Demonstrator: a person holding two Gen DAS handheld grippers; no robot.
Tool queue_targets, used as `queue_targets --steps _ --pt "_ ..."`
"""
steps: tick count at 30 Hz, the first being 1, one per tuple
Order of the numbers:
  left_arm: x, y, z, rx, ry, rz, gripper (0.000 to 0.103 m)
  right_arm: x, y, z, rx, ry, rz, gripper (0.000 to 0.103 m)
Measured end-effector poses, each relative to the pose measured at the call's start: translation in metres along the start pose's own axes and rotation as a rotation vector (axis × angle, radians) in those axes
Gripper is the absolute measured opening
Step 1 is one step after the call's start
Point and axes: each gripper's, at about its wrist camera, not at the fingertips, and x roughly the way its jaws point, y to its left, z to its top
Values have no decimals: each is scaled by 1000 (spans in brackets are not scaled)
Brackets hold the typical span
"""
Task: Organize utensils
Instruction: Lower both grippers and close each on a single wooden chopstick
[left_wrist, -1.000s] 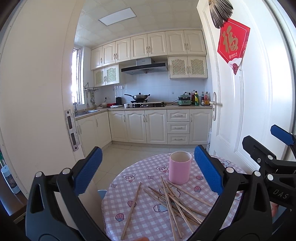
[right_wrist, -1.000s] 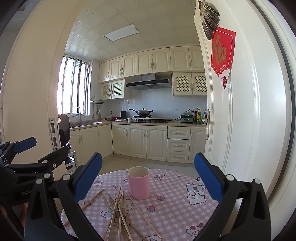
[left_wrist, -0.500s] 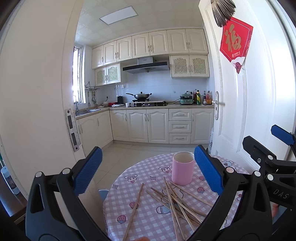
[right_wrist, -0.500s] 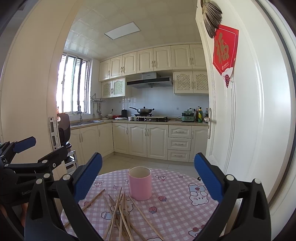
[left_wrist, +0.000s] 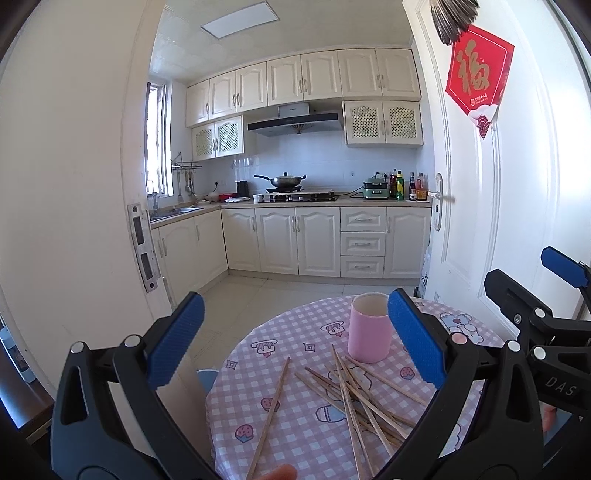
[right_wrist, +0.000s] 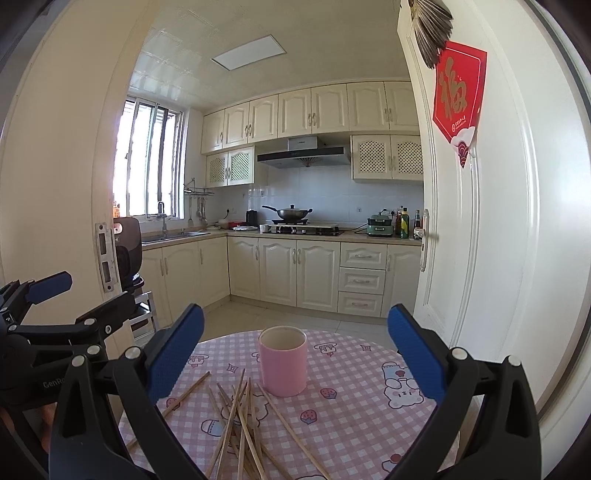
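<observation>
Item 1, nearest: our left hand-held gripper (left_wrist: 295, 343), released, jaws spread wide, nothing between them; it hangs above the near edge of the surface (left_wrist: 255, 406), touching nothing.

Item 2: our right hand-held gripper (right_wrist: 295, 354), likewise released and empty, raised over the same near edge. In the left view it shows at 3 o'clock.

Item 3: the chopsticks (left_wrist: 354, 398), bare wood, in a loose crossed heap on the checked cloth, at 6 o'clock of the cup. One stray chopstick (left_wrist: 271, 410) lies apart at 9 o'clock of the heap.

Item 4: the pink cup (right_wrist: 283, 365), upright, mouth open, apparently empty, just beyond the heap; the nearest stick ends lie close to its base.

Item 5, far: kitchen cabinets (left_wrist: 295, 240) at 12 o'clock, an open door (right_wrist: 480, 221) at 2 o'clock.

Handling note, our judgement: we have lifted nothing yet. We would take the stray or a topmost stick first, pinch near its middle with pads across its length, lift clear, tip it upright, and lower it into the cup without nudging the cup.
</observation>
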Motion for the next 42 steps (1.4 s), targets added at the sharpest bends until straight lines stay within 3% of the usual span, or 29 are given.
queue_targets --steps 17,20,29,37,42 --pt "43 18 -19 -23 116 -23 97 39 14 -18 -46 101 69 96" --pt "60 23 -27 -31 172 -60 97 53 12 -24 -47 143 70 96" --pt "128 40 -74 39 417 -62 95 106 -6 -63 -51 357 52 95" --pt "189 52 -117 62 625 -94 72 147 -16 -95 -62 526 92 65" --pt "233 57 -132 46 745 -104 46 182 -15 -107 -84 655 184 47"
